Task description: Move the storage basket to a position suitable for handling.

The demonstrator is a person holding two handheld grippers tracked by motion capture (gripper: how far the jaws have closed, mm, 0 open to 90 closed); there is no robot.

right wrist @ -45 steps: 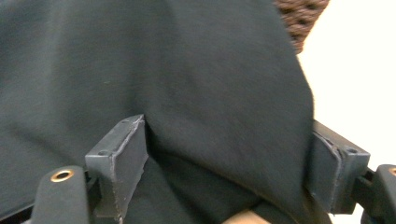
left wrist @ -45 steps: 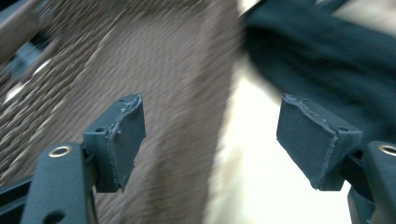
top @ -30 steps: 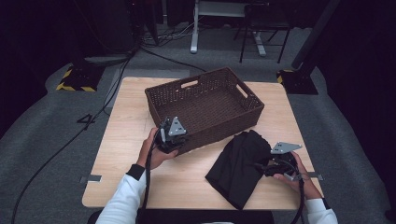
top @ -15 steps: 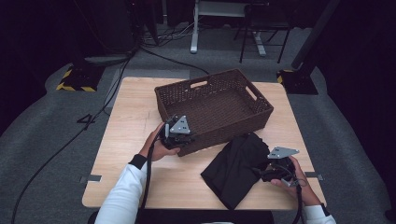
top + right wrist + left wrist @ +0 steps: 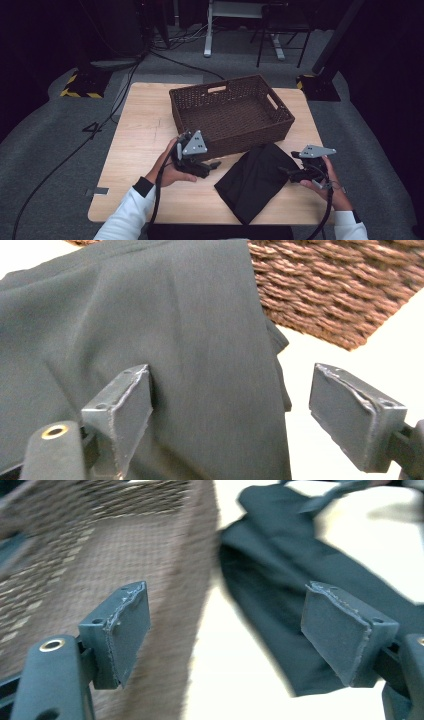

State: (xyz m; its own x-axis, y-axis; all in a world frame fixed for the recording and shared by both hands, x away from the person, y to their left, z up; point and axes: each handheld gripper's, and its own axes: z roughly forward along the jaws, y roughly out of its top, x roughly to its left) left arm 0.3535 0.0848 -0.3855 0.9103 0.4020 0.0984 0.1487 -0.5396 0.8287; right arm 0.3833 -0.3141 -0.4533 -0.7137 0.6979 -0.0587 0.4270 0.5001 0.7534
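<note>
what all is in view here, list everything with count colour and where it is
basket: 1, dark brown wicker, back middle of the table, nothing inside
folded cloth: 1, black, on the table in front of the basket's right half
table: 1, light wood, centre of the high view
floor cables: several, black, on the grey carpet behind and left of the table
hazard-striped blocks: 2, black and yellow, on the floor at the table's back corners
left gripper: 1, black with grey plate, by the basket's front wall, jaws open after just opening, nothing between them
right gripper: 1, black with grey plate, at the cloth's right edge, jaws open
sleeves: 2, white, bottom edge
</note>
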